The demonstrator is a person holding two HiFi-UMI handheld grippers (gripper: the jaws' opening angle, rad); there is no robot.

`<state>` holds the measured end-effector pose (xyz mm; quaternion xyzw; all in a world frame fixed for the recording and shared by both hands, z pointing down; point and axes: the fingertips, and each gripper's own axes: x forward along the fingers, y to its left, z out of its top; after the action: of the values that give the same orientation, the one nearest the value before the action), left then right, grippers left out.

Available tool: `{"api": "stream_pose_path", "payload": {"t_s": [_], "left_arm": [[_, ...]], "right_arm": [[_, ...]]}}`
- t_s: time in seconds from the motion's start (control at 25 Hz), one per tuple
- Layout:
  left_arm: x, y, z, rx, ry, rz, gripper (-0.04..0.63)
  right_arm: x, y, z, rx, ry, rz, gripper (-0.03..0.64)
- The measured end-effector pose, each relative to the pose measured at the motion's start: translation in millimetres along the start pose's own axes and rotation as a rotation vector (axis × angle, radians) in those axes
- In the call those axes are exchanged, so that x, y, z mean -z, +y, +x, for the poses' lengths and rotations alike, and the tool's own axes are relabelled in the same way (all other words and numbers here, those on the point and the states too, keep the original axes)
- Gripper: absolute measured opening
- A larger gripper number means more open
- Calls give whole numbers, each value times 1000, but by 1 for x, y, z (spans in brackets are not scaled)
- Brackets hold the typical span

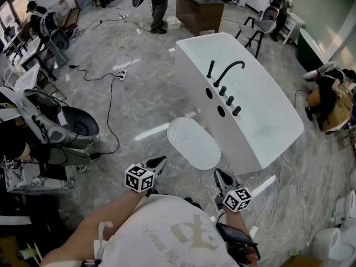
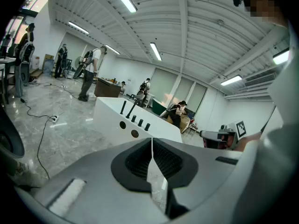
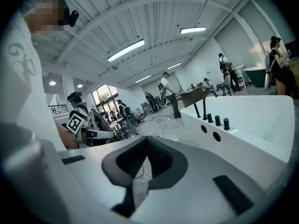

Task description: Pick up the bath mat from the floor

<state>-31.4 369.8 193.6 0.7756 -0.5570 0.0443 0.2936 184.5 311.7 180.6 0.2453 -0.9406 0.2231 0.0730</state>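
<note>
- Currently, bath mat (image 1: pixel 193 142): flat on the floor (image 1: pixel 139 93), just beside the bathtub (image 1: pixel 261 115).
- left tongs (image 1: pixel 159 161): pressed together, empty, near the mat's edge.
- right tongs (image 1: pixel 221 174): pressed together, empty.

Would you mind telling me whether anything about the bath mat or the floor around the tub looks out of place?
Nothing stands out. The bath mat lies flat and unfolded on the floor, right beside the bathtub. Only loose cables trail across the floor, further off.
</note>
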Motion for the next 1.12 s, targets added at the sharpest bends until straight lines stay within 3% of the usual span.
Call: {"api": "stream_pose_path", "payload": {"t_s": [0.48,0.8,1.12], "left_arm": [[41,20,-70,17,-16,-16,12],[31,47,-63,21,-4,-52,12],[41,64,-97,21,-4,-66,12]], "right_arm": [[48,68,-8,45,18,16,6],[39,61,23,93,47,31,6],[49,87,40,118,63,33,6]]}}
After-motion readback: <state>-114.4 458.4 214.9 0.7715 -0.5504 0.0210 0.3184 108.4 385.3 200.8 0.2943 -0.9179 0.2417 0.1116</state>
